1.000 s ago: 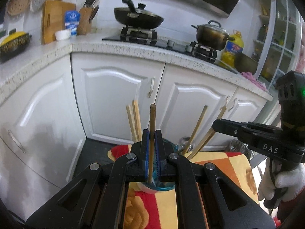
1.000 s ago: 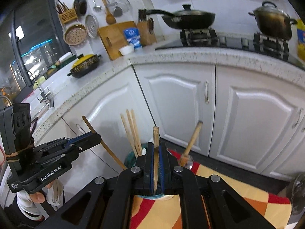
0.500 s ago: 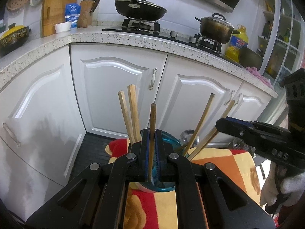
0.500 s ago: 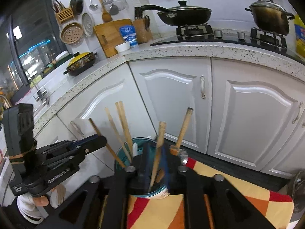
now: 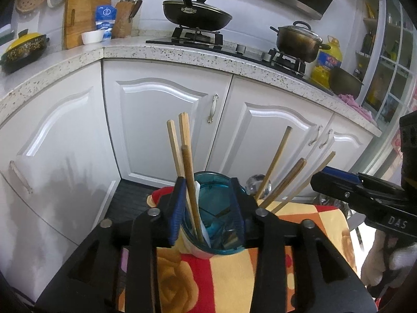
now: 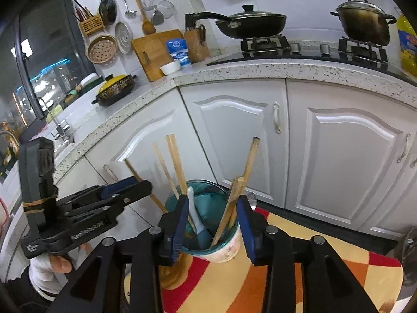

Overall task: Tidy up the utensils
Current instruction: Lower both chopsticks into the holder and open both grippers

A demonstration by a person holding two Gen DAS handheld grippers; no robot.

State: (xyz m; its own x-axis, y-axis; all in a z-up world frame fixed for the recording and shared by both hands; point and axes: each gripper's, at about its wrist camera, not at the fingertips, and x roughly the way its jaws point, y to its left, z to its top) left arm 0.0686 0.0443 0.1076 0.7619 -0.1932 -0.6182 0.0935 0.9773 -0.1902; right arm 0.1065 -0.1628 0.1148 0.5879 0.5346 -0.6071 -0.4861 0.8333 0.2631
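Left fingers: left gripper (image 5: 208, 206) has its blue-padded jaws opening, spread to either side of the teal cup (image 5: 215, 216); a dark wooden stick (image 5: 191, 190) leans just beside the left pad, with no pinch on it.
Right fingers: right gripper (image 6: 212, 221) jaws also opening, parted around the same cup (image 6: 208, 224); a pale wooden handle (image 6: 232, 208) stands near the right pad, and whether it touches I cannot tell.
Utensils: chopsticks (image 5: 179, 146) and wooden handles stand tilted inside the cup, fanning outward; a white spoon (image 6: 194, 214) lies among them.
Cup place: upright on a red, orange and yellow patterned cloth (image 5: 224, 276), between both grippers.
In the way: each gripper crosses the other's view from the side; the fanned sticks crowd the space above the cup rim.
Hand: a white-gloved hand (image 5: 380, 260) holds the right gripper's grip.
Behind: white cabinet doors (image 5: 161, 120) under a speckled countertop (image 5: 208, 57).
Stove: black lidded pan (image 5: 196, 13) and a dark pot (image 5: 298, 40) on burners.
Counter clutter: cutting board (image 6: 156, 52), knife block (image 6: 195, 41), yellow-lidded casserole (image 6: 116, 90), oil bottle (image 5: 325, 62).
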